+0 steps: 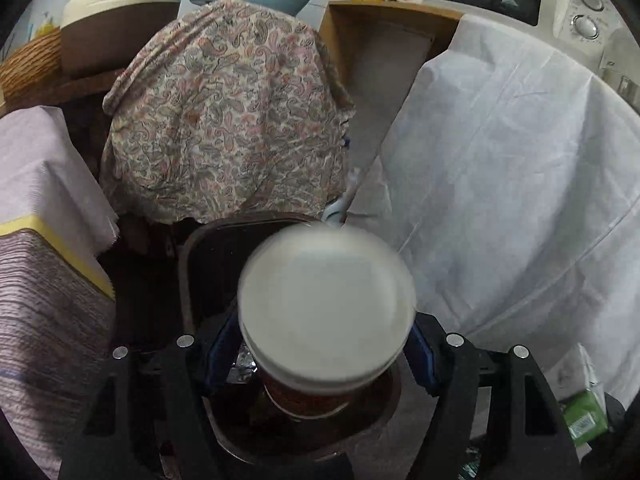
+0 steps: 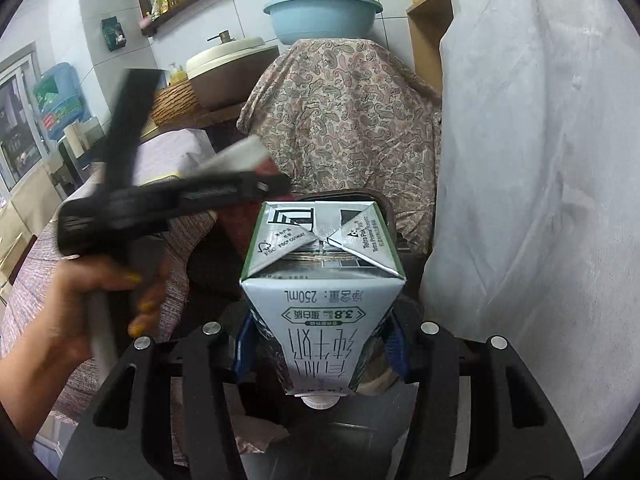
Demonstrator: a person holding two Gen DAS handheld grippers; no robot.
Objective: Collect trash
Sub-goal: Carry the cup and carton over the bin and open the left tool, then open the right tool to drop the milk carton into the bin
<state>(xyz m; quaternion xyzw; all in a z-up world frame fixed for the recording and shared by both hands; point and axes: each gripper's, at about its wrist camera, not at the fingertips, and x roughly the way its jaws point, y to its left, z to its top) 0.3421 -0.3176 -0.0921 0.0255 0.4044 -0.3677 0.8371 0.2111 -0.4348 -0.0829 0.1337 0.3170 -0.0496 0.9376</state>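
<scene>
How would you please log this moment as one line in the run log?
left gripper: blurred cup between jaws, over bin | right gripper: shut on milk carton | phase: binning trash

My left tongs (image 1: 324, 348) point steeply downward, blue-padded fingers (image 1: 424, 356) spread wide around a white-bottomed paper cup (image 1: 326, 312); motion blur hides whether the pads press it. In the right wrist view those left tongs (image 2: 276, 182) show at ten o'clock, blurred, with my left hand (image 2: 80, 312) wrapped round the handle at eight o'clock, yellow-painted nails on the fingers. My right tongs (image 2: 320, 344) tilt downward too, jaws about half apart and closed on a milk carton (image 2: 320, 280), blue pads (image 2: 396, 348) pressing its sides.
</scene>
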